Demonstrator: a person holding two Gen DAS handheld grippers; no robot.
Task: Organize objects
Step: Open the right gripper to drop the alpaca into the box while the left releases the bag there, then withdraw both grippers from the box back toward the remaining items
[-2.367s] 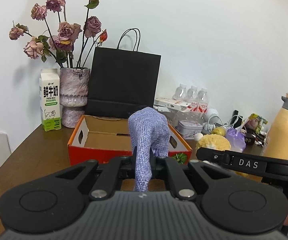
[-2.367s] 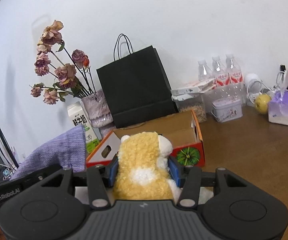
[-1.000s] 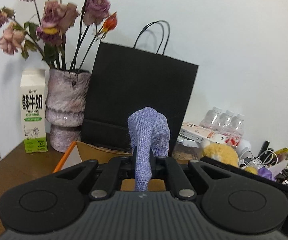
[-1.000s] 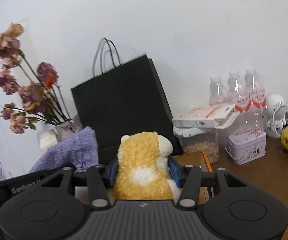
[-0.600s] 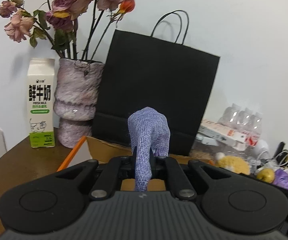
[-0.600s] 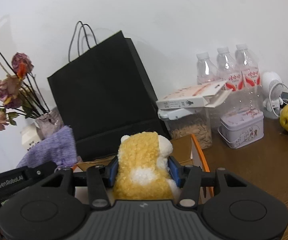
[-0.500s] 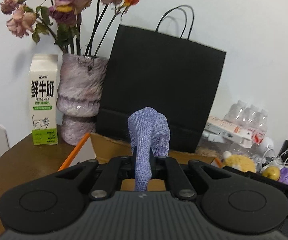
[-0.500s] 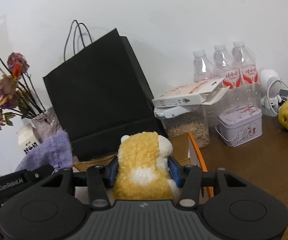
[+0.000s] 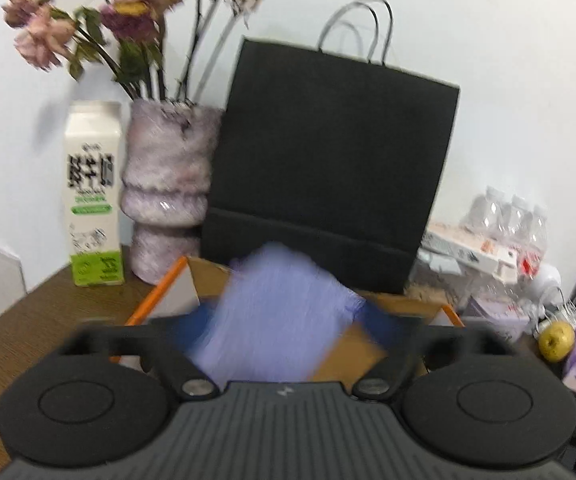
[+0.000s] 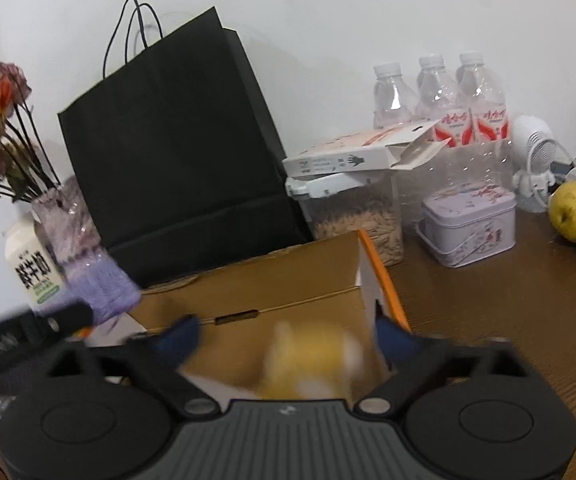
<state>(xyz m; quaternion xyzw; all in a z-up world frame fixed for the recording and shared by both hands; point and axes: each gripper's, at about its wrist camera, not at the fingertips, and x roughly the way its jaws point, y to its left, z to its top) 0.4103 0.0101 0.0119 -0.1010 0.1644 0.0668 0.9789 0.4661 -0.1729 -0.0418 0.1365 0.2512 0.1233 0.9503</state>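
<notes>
In the left wrist view the left gripper [image 9: 288, 320] stands over the open orange-edged cardboard box [image 9: 159, 292], which sits toward the back edge of the brown wooden surface [image 9: 47, 304] in front of a tall black paper bag [image 9: 328, 160]. Its jaws have just been opening and now stand wide apart; the purple knitted cloth [image 9: 275, 312] is a blurred shape between them, touched by neither pad and seemingly dropping into the box. In the right wrist view the right gripper [image 10: 288, 336] is over the same box, its jaws likewise just opened and spread, with the yellow plush toy [image 10: 308, 360] loose between them, low against the box floor. Both releases look done, so this pair is nearly stowed; a yellow-green apple [image 10: 574, 216] and other clutter remain along the back edge. Motion blur hides whether either item has settled, and the gripper bodies cover the box's near wall.
</notes>
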